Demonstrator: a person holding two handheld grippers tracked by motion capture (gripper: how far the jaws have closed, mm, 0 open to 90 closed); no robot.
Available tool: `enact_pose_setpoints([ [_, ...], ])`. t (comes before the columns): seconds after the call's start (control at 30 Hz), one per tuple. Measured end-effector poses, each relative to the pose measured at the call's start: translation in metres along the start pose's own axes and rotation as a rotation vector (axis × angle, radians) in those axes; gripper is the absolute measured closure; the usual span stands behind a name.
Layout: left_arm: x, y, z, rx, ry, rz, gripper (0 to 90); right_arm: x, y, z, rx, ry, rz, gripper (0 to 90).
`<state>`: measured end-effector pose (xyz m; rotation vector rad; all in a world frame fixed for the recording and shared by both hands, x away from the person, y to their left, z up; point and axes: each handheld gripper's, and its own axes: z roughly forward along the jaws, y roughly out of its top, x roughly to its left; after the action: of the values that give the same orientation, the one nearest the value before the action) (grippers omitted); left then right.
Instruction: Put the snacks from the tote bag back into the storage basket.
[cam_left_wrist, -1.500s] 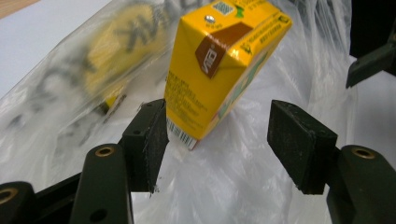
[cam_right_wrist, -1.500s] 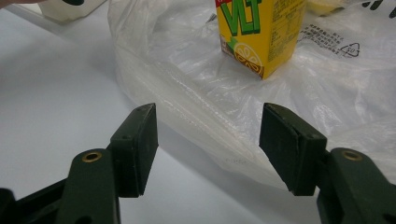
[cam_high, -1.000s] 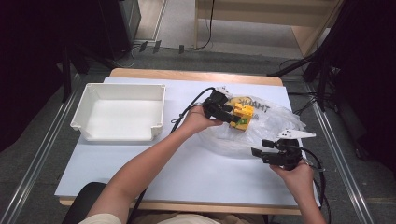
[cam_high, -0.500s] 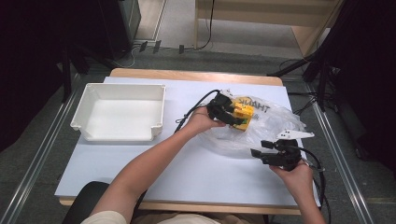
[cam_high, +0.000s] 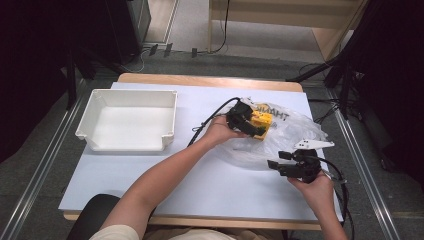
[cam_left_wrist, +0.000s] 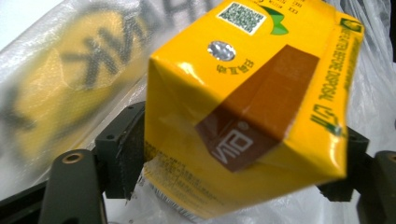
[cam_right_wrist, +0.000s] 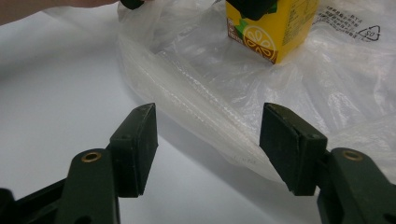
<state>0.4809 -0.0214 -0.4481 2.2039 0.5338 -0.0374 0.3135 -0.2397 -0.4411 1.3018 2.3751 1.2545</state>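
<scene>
A yellow juice carton (cam_left_wrist: 243, 107) is clamped between the 2 jaws of the left gripper (cam_high: 246, 120), which press on its 2 opposite side faces. The carton sits over a clear plastic bag (cam_high: 285, 142) spread on the white table (cam_high: 150, 175); whether it touches the bag or hangs just above it is hard to tell. Its long axis runs away from the left hand (cam_high: 220, 131). The right gripper (cam_right_wrist: 208, 144) hovers at the bag's near edge with jaws wide apart, the edge between them, untouched. The carton lies beyond it, well apart. Left of the bag, a white tray (cam_high: 90, 120) stands empty.
</scene>
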Motion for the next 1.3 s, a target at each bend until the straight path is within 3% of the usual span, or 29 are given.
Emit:
enact_pose_setpoints([
  [0.1, -0.001, -0.002, 0.002, -0.006, -0.002, 0.026, 31.6, -0.001, 0.000, 0.001, 0.007, -0.002, 0.000, 37.8],
  [0.23, 0.001, -0.003, 0.001, -0.007, -0.015, 0.030, 40.7, -0.001, 0.000, 0.002, 0.010, -0.001, 0.003, 37.7],
  [0.47, 0.001, -0.003, 0.000, -0.003, -0.013, 0.034, 45.2, -0.001, 0.000, 0.003, 0.013, -0.003, -0.003, 37.8],
  [0.73, -0.005, -0.001, 0.001, -0.002, 0.031, 0.058, 49.4, -0.001, -0.001, 0.002, 0.010, -0.002, -0.003, 37.8],
  [1.07, -0.004, 0.004, -0.005, 0.017, 0.032, 0.027, 51.2, 0.000, -0.001, 0.000, 0.007, -0.002, -0.008, 38.0],
  [1.1, -0.005, 0.007, -0.008, 0.012, 0.032, -0.007, 51.3, 0.000, -0.001, 0.001, 0.006, -0.001, -0.008, 38.0],
  [1.3, -0.010, 0.014, -0.017, -0.003, 0.029, -0.007, 51.4, 0.000, 0.000, 0.001, 0.003, 0.002, -0.007, 38.2],
])
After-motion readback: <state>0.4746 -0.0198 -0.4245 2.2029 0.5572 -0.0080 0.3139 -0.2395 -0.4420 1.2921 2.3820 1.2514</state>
